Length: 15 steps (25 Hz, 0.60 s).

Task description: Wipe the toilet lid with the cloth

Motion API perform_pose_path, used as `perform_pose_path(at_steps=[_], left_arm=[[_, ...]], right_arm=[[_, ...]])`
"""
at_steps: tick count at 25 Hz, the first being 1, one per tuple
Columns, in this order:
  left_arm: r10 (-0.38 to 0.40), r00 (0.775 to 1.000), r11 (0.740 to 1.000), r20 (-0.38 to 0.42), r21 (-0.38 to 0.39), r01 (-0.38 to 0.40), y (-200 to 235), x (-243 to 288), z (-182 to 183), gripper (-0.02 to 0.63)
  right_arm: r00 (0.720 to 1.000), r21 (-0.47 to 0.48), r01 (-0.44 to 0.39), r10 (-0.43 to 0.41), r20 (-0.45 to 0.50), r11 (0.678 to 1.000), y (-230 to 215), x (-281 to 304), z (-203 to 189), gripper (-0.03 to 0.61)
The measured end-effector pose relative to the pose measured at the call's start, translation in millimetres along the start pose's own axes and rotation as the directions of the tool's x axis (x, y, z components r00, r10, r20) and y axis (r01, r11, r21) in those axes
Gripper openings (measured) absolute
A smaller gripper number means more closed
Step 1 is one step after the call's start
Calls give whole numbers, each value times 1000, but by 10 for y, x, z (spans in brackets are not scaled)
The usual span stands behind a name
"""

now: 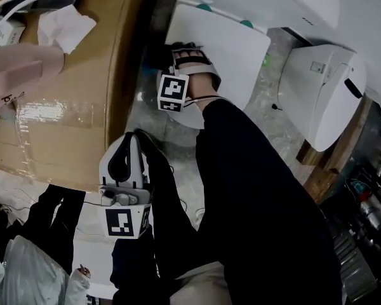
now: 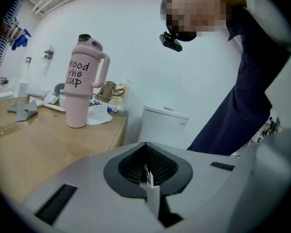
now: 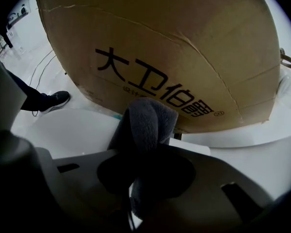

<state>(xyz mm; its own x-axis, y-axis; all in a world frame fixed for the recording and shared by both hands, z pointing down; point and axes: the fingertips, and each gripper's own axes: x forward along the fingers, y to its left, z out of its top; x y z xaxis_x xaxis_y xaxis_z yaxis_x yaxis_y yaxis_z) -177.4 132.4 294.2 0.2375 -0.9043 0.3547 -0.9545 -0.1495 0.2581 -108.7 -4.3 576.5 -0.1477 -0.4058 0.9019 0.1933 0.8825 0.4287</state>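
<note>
The white toilet lid [image 1: 232, 53] lies closed at the top middle of the head view. My right gripper [image 1: 190, 54] rests at the lid's left edge, shut on a dark grey cloth [image 1: 180, 47]. In the right gripper view the folded cloth [image 3: 146, 123] sticks out from between the jaws, just above the white lid [image 3: 68, 130] and facing the side of the cardboard box [image 3: 184, 57]. My left gripper [image 1: 132, 140] hangs lower down beside the box, away from the toilet, shut with nothing in it [image 2: 148, 171].
A large cardboard box [image 1: 70, 88] stands left of the toilet, with a pink tumbler [image 2: 82, 81], tissues [image 1: 63, 24] and small items on top. A second white toilet [image 1: 324, 94] sits on the right. A person's shoe [image 3: 48, 101] is on the floor.
</note>
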Motion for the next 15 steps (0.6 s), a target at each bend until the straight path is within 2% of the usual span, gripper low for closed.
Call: perform_pose_path(at_steps=[15], left_arm=[[-57,998,998,-17,40,57,32,-270,-89,15]], right_arm=[[994,41,-109,108,19,993,1028,-404,228,72]])
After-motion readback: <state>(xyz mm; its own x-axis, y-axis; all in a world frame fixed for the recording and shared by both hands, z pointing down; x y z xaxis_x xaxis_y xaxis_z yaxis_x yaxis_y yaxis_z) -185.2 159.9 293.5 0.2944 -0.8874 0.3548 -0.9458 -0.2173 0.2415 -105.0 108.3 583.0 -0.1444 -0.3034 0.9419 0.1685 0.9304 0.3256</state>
